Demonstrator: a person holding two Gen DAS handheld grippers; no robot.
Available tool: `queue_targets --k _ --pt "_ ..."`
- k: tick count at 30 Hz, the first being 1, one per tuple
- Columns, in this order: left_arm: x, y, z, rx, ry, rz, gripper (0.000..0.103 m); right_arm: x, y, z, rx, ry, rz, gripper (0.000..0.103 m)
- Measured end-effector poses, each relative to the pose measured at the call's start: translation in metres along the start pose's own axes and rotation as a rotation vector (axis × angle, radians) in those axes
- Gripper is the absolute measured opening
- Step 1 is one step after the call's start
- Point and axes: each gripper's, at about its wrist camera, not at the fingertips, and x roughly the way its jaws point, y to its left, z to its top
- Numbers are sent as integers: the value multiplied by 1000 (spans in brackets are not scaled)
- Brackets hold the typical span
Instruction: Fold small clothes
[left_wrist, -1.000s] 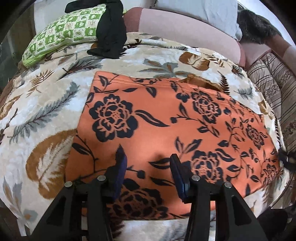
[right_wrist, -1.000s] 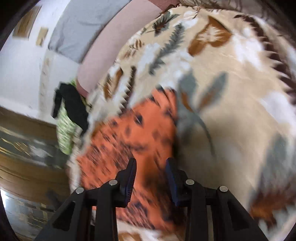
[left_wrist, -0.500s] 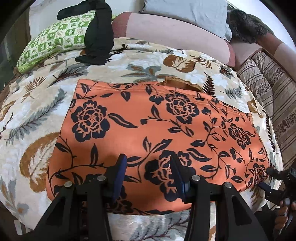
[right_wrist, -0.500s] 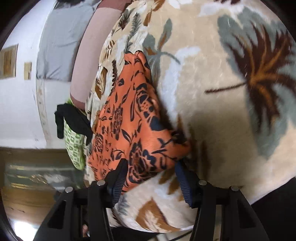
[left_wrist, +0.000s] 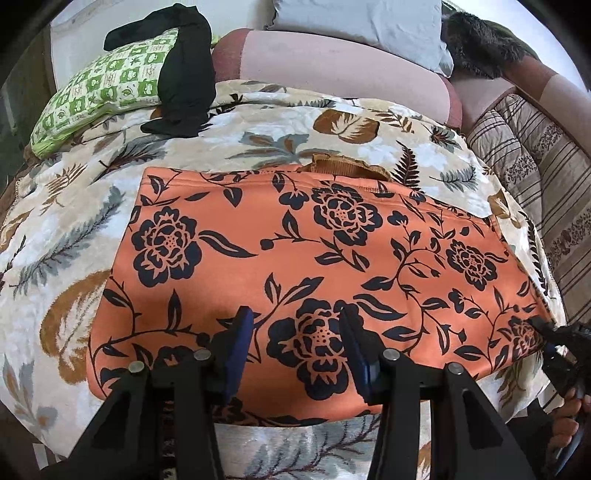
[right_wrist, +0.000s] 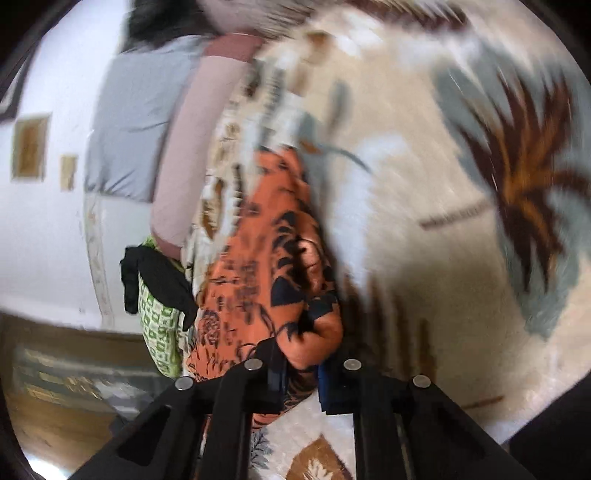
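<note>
An orange garment with black flowers (left_wrist: 314, 251) lies flat on a leaf-patterned blanket (left_wrist: 66, 221), folded into a wide rectangle. My left gripper (left_wrist: 295, 332) hovers open over the garment's near edge, with nothing between its blue pads. At the garment's near right corner my right gripper (left_wrist: 550, 339) is in contact with the cloth. In the blurred right wrist view the right gripper (right_wrist: 301, 365) has its jaws closing, and the bunched corner of the garment (right_wrist: 258, 229) is pinched between the pads.
A green checked pillow (left_wrist: 103, 88) with a black garment (left_wrist: 188, 74) draped over it lies at the far left. A pink bolster (left_wrist: 332, 70) and a grey pillow (left_wrist: 362, 26) line the back. A striped blanket (left_wrist: 535, 166) is at the right. A person's hand (left_wrist: 569, 417) holds the right gripper.
The right gripper reached the garment's near right corner, stood wide around it, then closed on it. The left gripper drew back slightly towards the near edge and stayed open.
</note>
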Motion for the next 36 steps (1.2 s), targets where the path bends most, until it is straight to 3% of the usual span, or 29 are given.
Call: queue_targets --k 3,5,7,8,9,13,15,19,23,27,28,29,30,33,35,36 --pt "13 -5 -4 16 37 -4 50 27 -27 3 84 109 -63 20" --pt "27 -8 -10 41 75 22 50 21 -34 1 103 108 -10 24" --pt "33 -9 -13 42 75 32 50 5 -31 2 68 80 -19 40" --pt "34 -10 -13 40 69 35 50 -2 -29 4 52 71 -24 57" --pt "34 -11 -13 40 64 35 53 -10 -26 9 30 62 -22 60" --pt "37 -16 -13 70 56 49 55 -17 -11 40 -48 54 11 60" --pt "39 -16 -14 75 57 51 55 3 7 62 -96 124 38 60" --pt "39 -16 -15 95 53 51 55 50 32 100 -208 190 -6 60" --pt "40 -16 -15 90 50 45 55 92 55 135 -268 191 -37 60" --pt "41 -15 -16 81 43 39 57 131 51 145 -298 262 -109 60" --pt "42 -14 -17 83 42 38 58 137 55 145 -330 263 -117 57" --pt "43 -15 -17 85 41 38 59 138 60 144 -357 266 -126 30" --pt "43 -15 -17 88 38 36 60 135 65 145 -372 241 -119 15" --pt "44 -15 -19 92 25 32 63 110 77 146 -413 110 -96 6" --pt "45 -16 -20 96 23 37 64 128 57 148 -384 136 -225 7" --pt "44 -17 -19 101 27 42 64 137 49 146 -371 174 -243 9"
